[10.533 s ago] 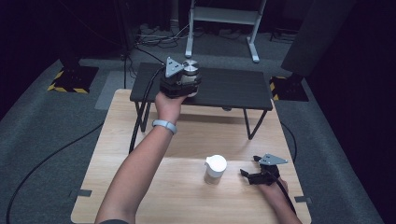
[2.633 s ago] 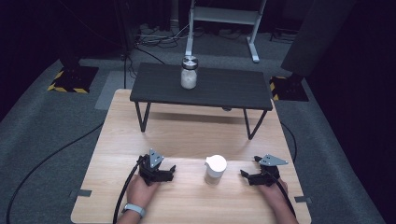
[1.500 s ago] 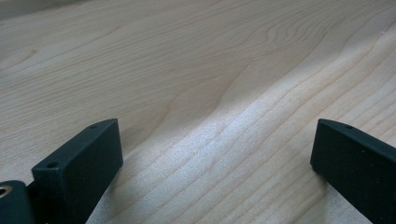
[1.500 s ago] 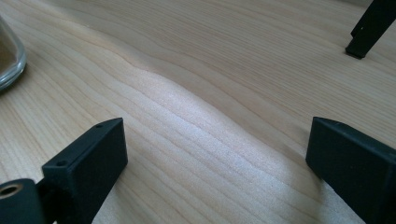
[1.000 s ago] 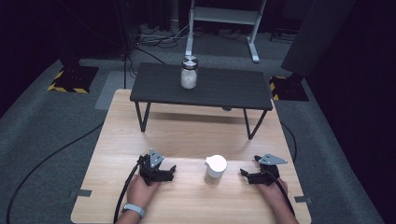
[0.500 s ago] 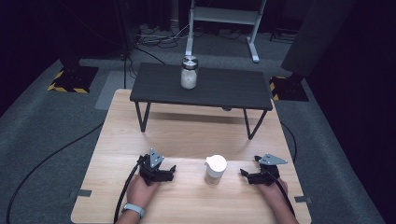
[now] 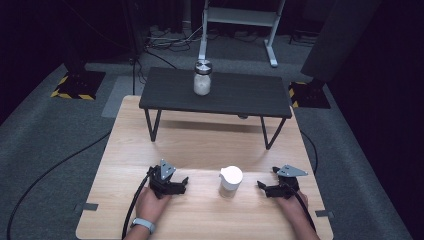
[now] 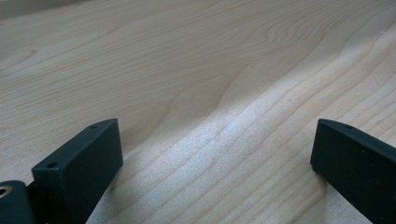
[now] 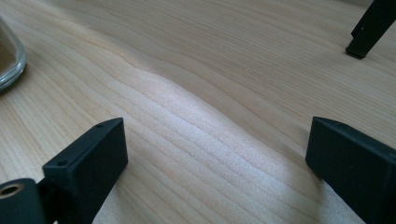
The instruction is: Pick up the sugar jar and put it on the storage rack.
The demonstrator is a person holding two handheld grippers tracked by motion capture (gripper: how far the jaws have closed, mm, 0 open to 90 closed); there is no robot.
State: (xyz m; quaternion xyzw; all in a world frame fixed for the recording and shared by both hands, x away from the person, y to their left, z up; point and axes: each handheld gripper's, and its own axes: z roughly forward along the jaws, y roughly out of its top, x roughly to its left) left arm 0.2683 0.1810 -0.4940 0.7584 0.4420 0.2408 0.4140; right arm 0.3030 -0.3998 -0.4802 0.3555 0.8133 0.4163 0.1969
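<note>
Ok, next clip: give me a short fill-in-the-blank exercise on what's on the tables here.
1. The glass jar stands on the small ____ table.
2. The white cup stands between the left gripper and the ____ gripper.
3. Both grippers rest on the wooden table with jaws ____.

Missing words: black; right; open

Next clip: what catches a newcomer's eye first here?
A glass jar with something white inside stands alone on the black low table at the far end. Nearer, a white cup sits on the wooden table between the left gripper and right gripper, both resting open.
</note>
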